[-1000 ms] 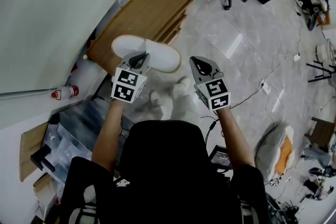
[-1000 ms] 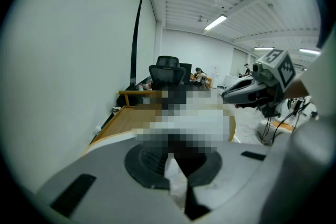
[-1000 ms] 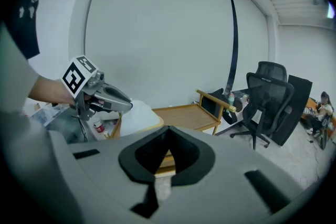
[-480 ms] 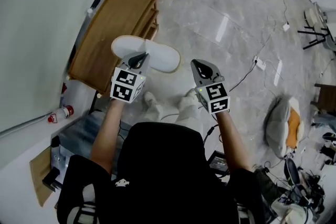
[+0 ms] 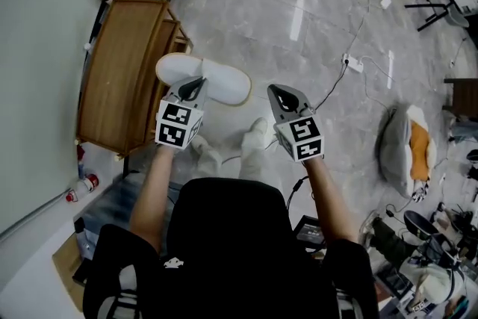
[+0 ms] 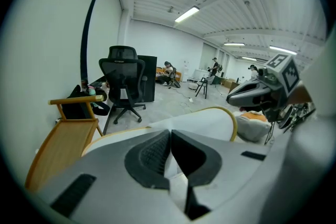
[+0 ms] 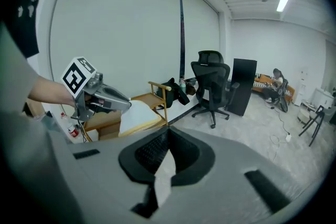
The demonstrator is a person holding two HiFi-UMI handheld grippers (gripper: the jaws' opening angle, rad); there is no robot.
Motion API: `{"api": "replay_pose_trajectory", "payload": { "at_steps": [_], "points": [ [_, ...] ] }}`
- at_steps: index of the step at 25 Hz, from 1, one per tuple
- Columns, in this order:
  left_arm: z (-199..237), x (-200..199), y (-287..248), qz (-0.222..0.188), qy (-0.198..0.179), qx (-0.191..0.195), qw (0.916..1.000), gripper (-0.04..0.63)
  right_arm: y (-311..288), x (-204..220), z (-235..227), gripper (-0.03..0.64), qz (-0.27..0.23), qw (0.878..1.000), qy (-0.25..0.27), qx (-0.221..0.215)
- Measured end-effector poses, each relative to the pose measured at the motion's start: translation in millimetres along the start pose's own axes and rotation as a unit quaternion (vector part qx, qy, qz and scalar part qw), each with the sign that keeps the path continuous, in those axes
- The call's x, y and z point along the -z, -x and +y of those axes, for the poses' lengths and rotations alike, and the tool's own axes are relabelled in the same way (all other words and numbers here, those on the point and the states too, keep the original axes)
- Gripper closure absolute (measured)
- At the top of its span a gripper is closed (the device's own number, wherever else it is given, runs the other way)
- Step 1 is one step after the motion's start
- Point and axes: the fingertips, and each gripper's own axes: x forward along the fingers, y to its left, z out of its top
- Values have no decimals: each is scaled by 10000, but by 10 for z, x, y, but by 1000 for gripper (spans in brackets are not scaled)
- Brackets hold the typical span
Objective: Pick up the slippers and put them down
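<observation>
One slipper (image 5: 220, 80), clamped in the left claw (image 5: 196, 88), moves off the wooden rack (image 5: 119, 86) for placement; right claw (image 5: 282, 95) closed, empty.

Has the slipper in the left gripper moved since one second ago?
Yes. The slipper covered a corner of the rack; now it hangs to its right, mostly over the floor.

Open floor (image 5: 299, 78) right — wooden rack (image 5: 119, 82) left
</observation>
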Motion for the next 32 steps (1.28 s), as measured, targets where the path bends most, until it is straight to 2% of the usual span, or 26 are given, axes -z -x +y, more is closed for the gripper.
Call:
{"api": "replay_pose_trajectory", "payload": {
  "at_steps": [11,21,28,32],
  "points": [
    [-768,-369,-855,161,-203,261,9993,586,392,481,-1029,624,81,9984,-496,272],
    [-1185,-519,-1526,298,-202,185,9992,586,461,894,-1727,624,211,9974,-675,136],
    [-1362,-414,-1947,499,-284,297,9979,585,377,1184,-2070,624,270,9956,-886,165],
    [-1410,-206,-2126,752,-361,483,9953,586,310,1398,-2144,624,330,9921,-1177,295]
  ]
}}
